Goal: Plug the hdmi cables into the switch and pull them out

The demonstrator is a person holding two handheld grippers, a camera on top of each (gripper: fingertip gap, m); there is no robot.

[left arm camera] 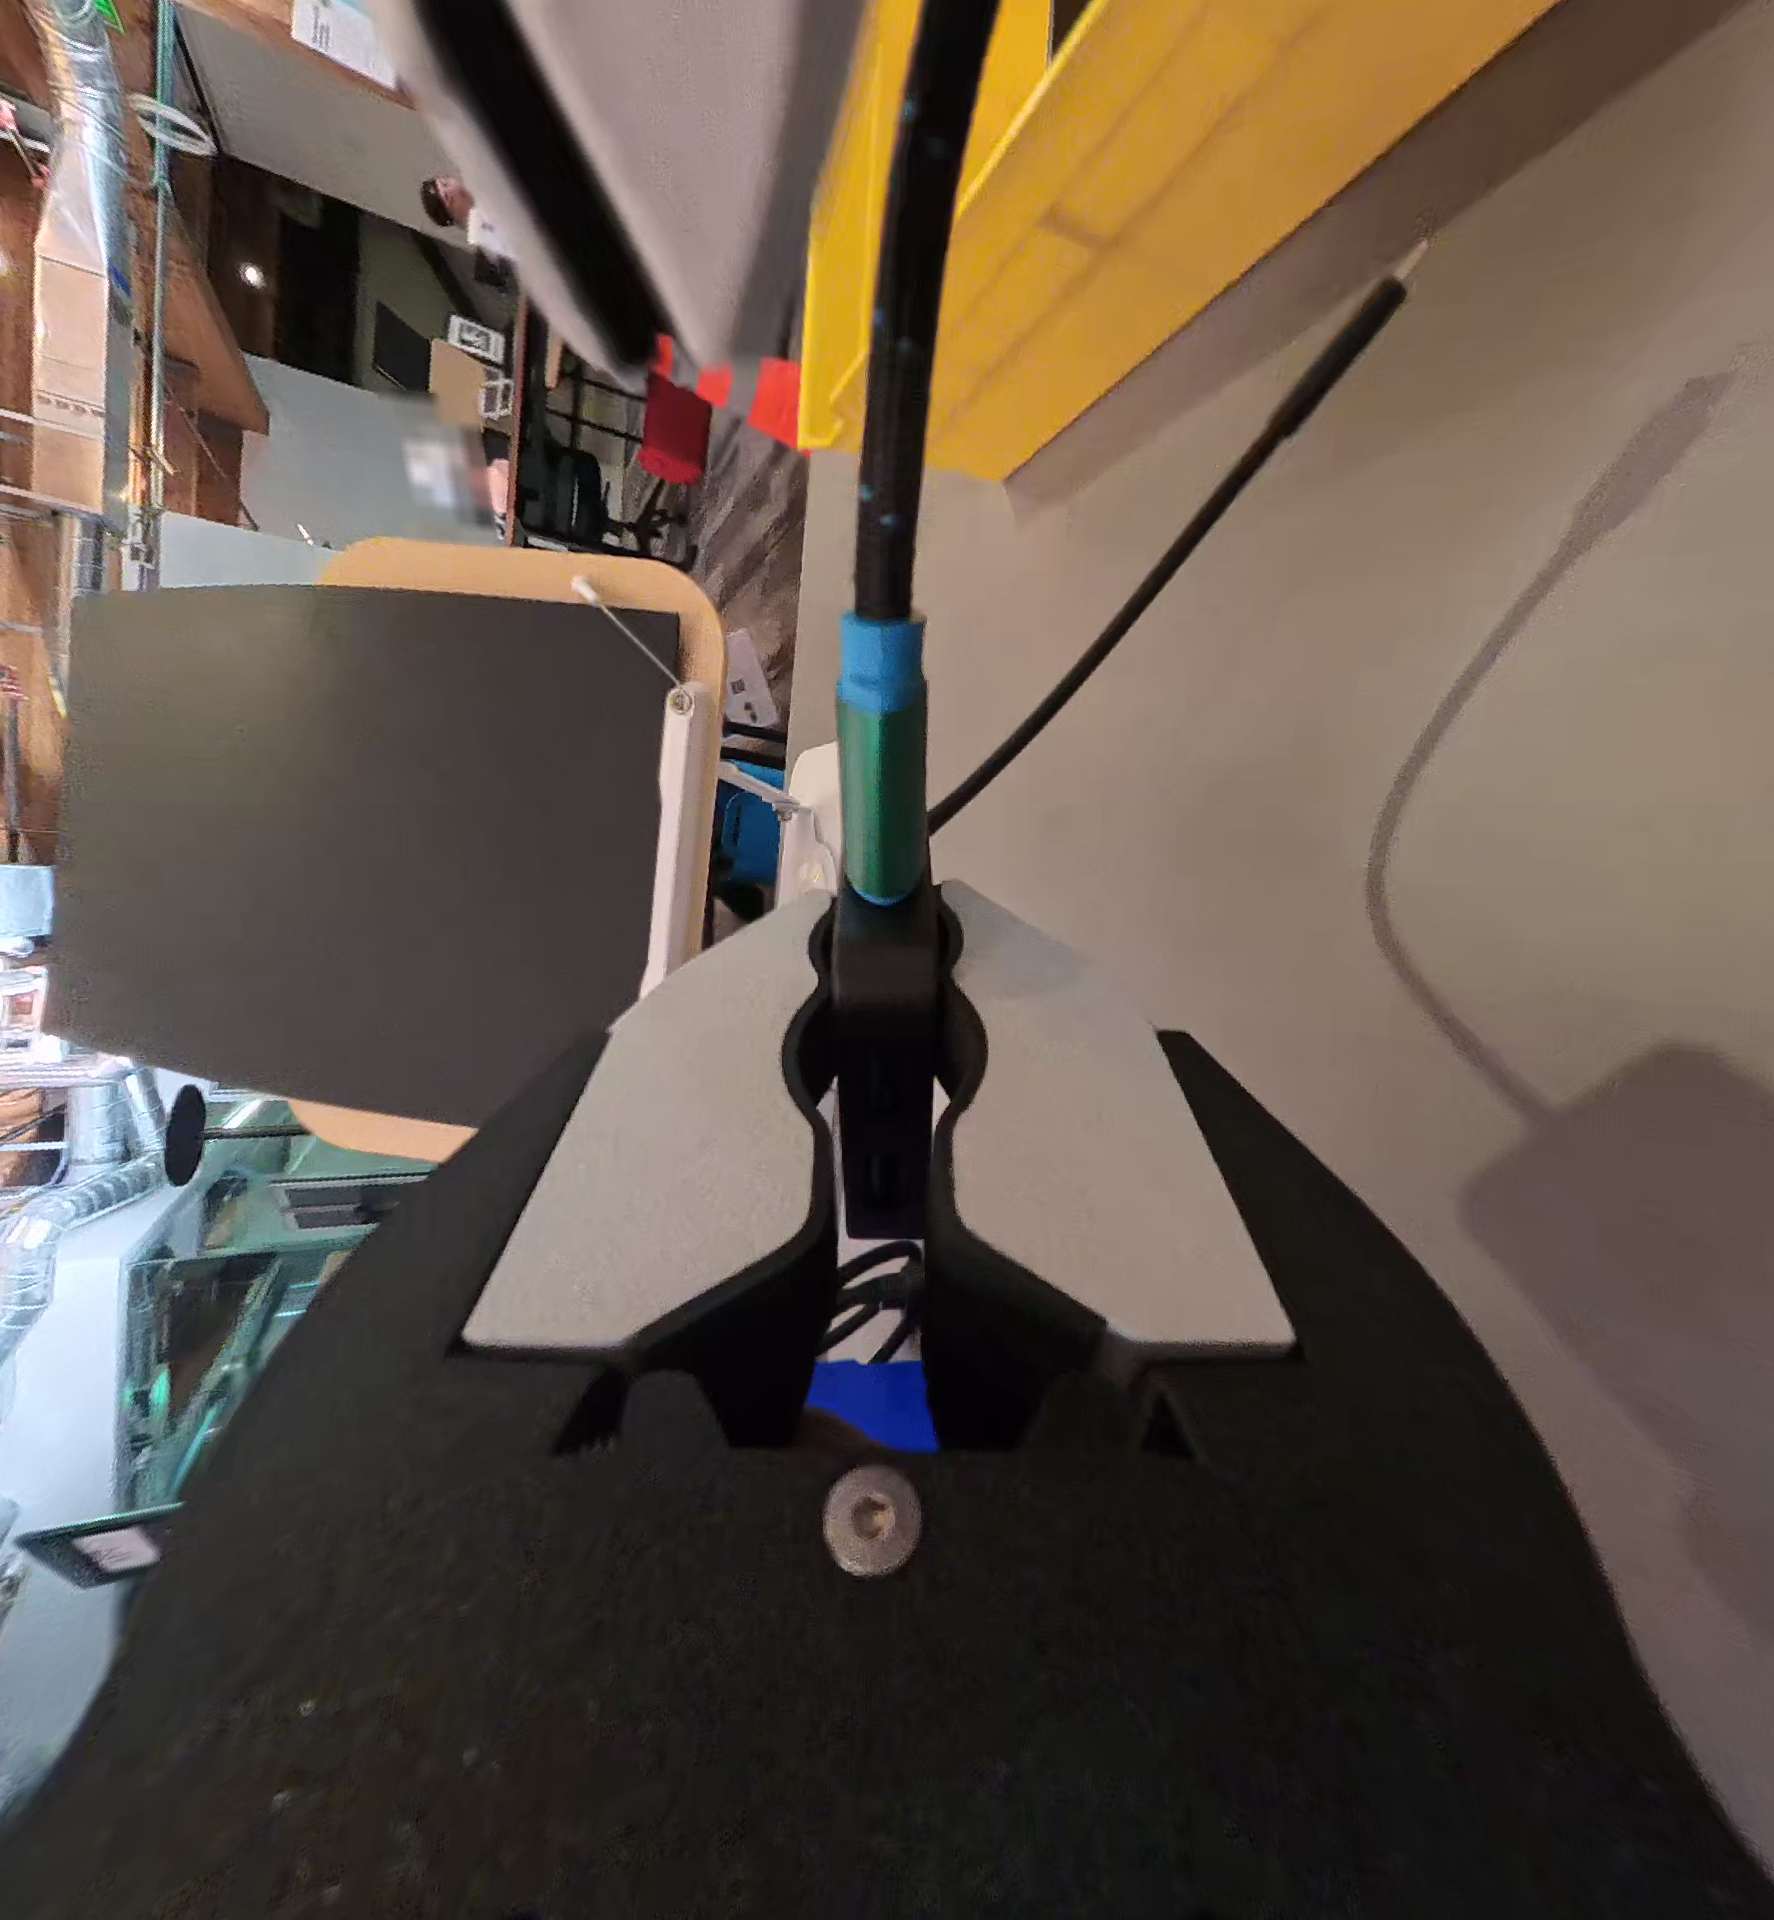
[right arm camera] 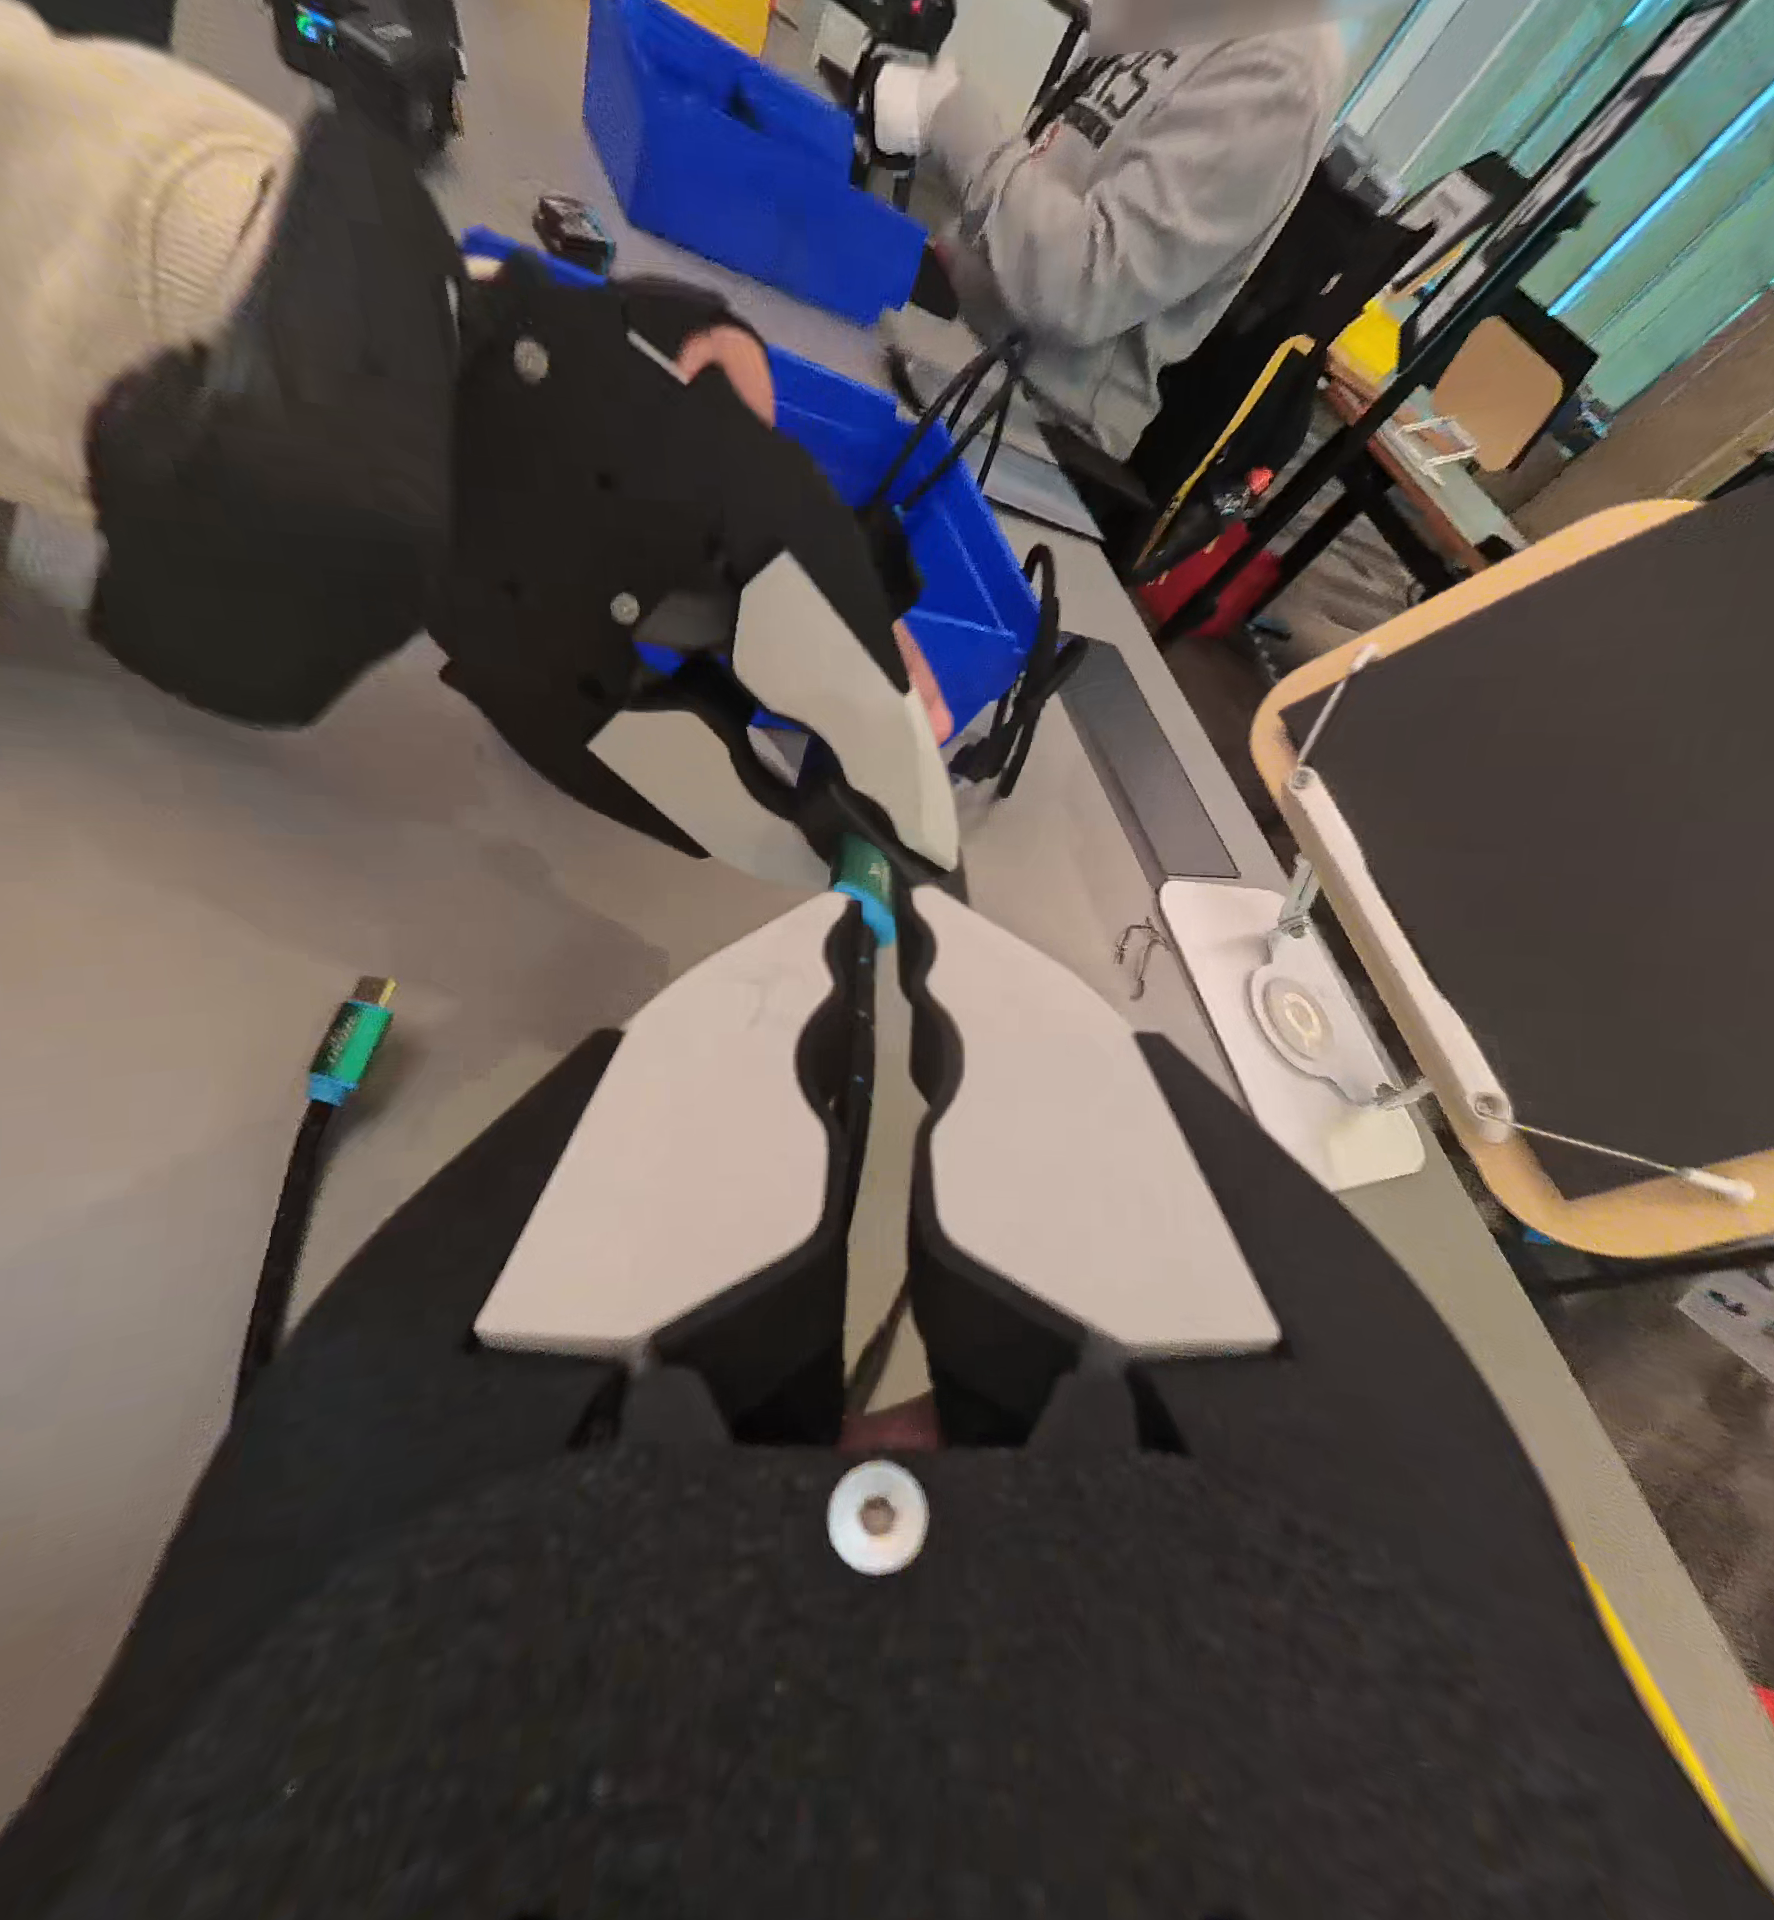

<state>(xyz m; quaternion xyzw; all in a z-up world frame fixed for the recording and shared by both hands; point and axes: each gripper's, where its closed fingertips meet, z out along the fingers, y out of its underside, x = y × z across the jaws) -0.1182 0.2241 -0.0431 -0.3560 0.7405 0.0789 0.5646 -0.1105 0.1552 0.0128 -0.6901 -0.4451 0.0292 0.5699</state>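
In the left wrist view my left gripper (left arm camera: 883, 935) is shut on a small black switch (left arm camera: 881, 1049). A green HDMI plug (left arm camera: 881, 800) with a blue collar sits in the switch's far end. Its black braided cable (left arm camera: 904, 312) runs away from me. In the right wrist view my right gripper (right arm camera: 878, 935) is shut on that braided cable (right arm camera: 862, 1039), just behind the blue collar of the green plug (right arm camera: 862, 862). The left gripper (right arm camera: 841, 800) faces it closely. A second HDMI cable with a green plug (right arm camera: 353, 1039) lies loose on the grey table (right arm camera: 135, 935) at the left.
Blue bins (right arm camera: 758, 177) stand at the back and a person in a grey sweatshirt (right arm camera: 1122, 208) sits beyond them. A black panel with a wooden rim (right arm camera: 1589, 883) stands off the table's right edge by a white pad (right arm camera: 1288, 1039). A yellow bin (left arm camera: 1070, 260) and a thin black wire (left arm camera: 1174, 623) show in the left wrist view. The grippers' ends are close to 9 centimeters from one another.
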